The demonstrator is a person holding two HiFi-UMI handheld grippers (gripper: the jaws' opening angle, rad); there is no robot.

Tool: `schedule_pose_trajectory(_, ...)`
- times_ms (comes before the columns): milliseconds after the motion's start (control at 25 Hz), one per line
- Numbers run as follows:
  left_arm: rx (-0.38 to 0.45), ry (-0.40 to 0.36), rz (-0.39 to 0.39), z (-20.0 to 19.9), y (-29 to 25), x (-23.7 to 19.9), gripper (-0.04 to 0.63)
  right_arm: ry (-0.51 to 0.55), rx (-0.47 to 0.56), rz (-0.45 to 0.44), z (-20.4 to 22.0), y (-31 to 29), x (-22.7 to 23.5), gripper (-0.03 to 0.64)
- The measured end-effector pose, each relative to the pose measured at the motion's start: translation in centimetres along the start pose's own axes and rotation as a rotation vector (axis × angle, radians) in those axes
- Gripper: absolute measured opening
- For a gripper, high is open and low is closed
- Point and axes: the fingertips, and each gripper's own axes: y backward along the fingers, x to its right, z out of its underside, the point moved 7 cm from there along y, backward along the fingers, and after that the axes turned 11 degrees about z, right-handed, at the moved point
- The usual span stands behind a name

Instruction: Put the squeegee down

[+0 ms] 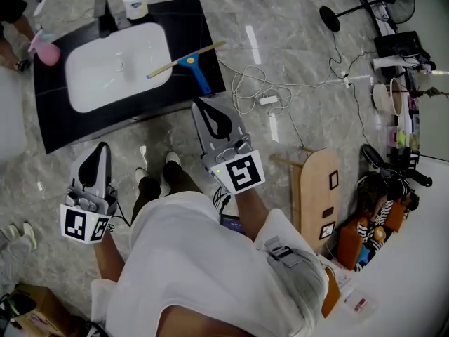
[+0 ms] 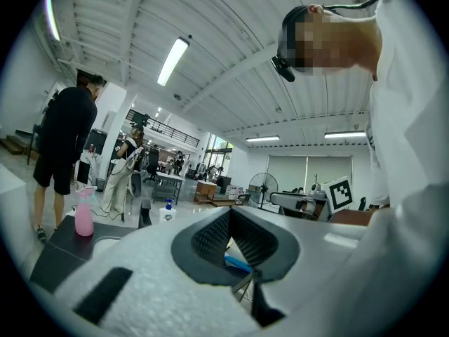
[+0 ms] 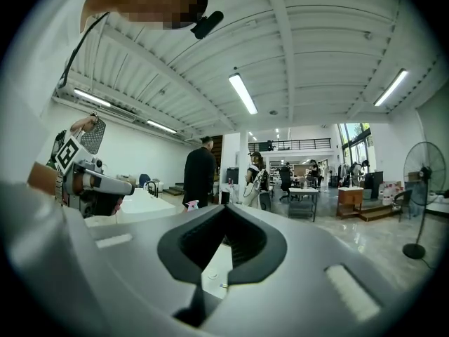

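I see the squeegee lying flat on the black worktop, just right of the white basin. Its blade end reaches over the basin's rim and its blue handle points toward the worktop's near edge. My right hand-held gripper hovers just short of that edge, jaws pressed together and empty, apart from the squeegee. My left hand-held gripper hangs off the worktop to the lower left, jaws likewise together and empty. A pink bottle stands at the worktop's left end, a soap bottle at its far edge.
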Motion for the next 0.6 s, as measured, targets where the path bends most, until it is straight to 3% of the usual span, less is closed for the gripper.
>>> schedule_pose_trajectory(600, 0.013, -0.008, -0.015, -0.68, 0.53, 0.29, 0.002, 0.016, 0.021, -0.020, -1.15, -0.11, -0.39, -0.011)
